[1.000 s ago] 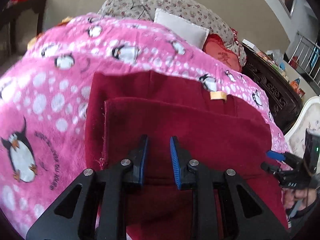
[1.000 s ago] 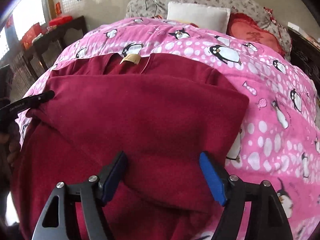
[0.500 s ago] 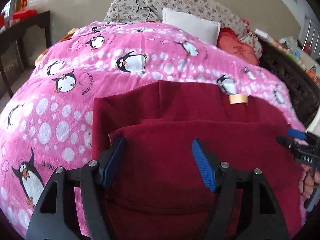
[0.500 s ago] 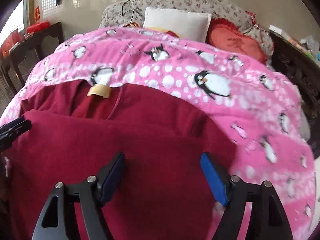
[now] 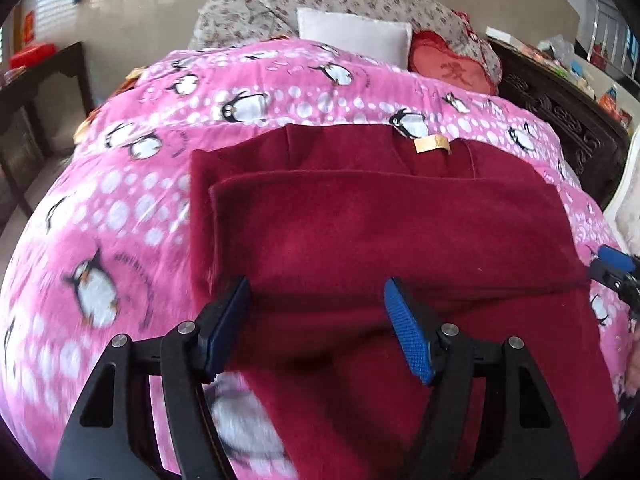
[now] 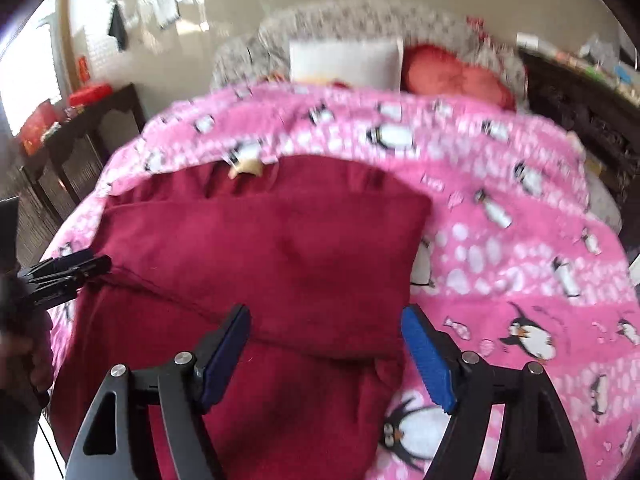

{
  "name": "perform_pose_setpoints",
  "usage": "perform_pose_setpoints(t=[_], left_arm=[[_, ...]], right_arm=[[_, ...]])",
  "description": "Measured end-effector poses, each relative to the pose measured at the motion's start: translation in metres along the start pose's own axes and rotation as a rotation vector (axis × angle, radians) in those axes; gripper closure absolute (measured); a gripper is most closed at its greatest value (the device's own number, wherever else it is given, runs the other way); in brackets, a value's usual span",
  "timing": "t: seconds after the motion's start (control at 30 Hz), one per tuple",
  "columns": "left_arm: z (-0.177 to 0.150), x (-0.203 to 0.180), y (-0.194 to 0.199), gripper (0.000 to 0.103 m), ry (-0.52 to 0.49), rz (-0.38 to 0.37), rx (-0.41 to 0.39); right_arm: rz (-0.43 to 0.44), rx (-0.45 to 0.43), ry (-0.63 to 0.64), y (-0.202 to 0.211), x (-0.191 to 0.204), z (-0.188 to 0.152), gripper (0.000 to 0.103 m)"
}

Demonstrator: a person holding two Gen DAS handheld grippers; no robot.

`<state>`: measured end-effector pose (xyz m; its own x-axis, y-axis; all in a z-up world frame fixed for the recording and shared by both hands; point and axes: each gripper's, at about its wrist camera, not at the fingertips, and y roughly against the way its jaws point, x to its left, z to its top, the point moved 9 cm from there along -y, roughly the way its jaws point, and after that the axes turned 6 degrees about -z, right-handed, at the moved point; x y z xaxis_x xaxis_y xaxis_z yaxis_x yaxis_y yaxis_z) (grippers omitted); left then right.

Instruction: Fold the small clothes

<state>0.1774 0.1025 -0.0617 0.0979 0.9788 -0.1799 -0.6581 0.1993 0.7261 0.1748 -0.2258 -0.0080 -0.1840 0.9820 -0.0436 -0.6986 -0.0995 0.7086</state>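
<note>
A dark red garment (image 5: 380,232) (image 6: 260,248) lies folded over on a pink penguin blanket (image 5: 120,200) (image 6: 500,240), with a tan label (image 5: 432,144) (image 6: 246,168) at its far edge. My left gripper (image 5: 316,304) hovers open above the garment's near left part, nothing between its blue pads. My right gripper (image 6: 326,334) is open too, over the folded layer's near right edge, holding nothing. The right gripper's tip (image 5: 616,264) shows at the right edge of the left wrist view; the left gripper's tip (image 6: 68,268) shows at the left of the right wrist view.
A white pillow (image 5: 352,36) (image 6: 344,62), a red cushion (image 5: 452,68) and a floral bolster (image 5: 340,0) sit at the bed's head. Dark wooden furniture stands on the left (image 5: 36,92) and a carved dark headboard or cabinet on the right (image 5: 560,120).
The left gripper's jaws went from nearly shut to wide open. Both grippers pulled back from the garment, which stays folded on the blanket.
</note>
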Motion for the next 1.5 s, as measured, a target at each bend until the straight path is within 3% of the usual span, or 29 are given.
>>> perform_pose_setpoints(t=[0.2,0.37,0.47,0.97,1.07,1.2,1.3,1.5], left_arm=[[-0.022,-0.005,0.000,0.033,0.040,0.104,-0.033],[-0.029,-0.006,-0.007,0.032,0.011,0.155,-0.033],[-0.029,-0.004,-0.008,0.032,0.026,0.140,-0.038],[-0.029,-0.005,-0.005,0.032,0.030,0.128,-0.035],[-0.029,-0.005,0.002,0.031,0.030,0.039,-0.023],[-0.043,0.002,0.057,0.031,0.014,-0.082,-0.085],[-0.073,0.006,0.102,0.031,-0.040,-0.109,-0.103],[-0.159,-0.009,0.155,0.031,-0.136,-0.231,-0.001]], right_arm=[[0.019,-0.130,0.072,0.019,0.023,-0.018,0.027],[-0.011,0.035,0.071,-0.029,0.018,-0.049,0.027],[0.028,0.039,0.033,-0.032,0.015,-0.049,0.026],[0.022,0.045,0.037,-0.034,0.015,-0.048,0.024],[0.009,0.059,0.033,-0.011,0.013,-0.048,0.027],[0.070,-0.041,0.042,0.064,0.014,-0.066,0.027],[0.135,-0.089,0.085,0.117,0.020,-0.105,0.027],[0.193,-0.045,0.125,0.165,0.028,-0.176,0.027]])
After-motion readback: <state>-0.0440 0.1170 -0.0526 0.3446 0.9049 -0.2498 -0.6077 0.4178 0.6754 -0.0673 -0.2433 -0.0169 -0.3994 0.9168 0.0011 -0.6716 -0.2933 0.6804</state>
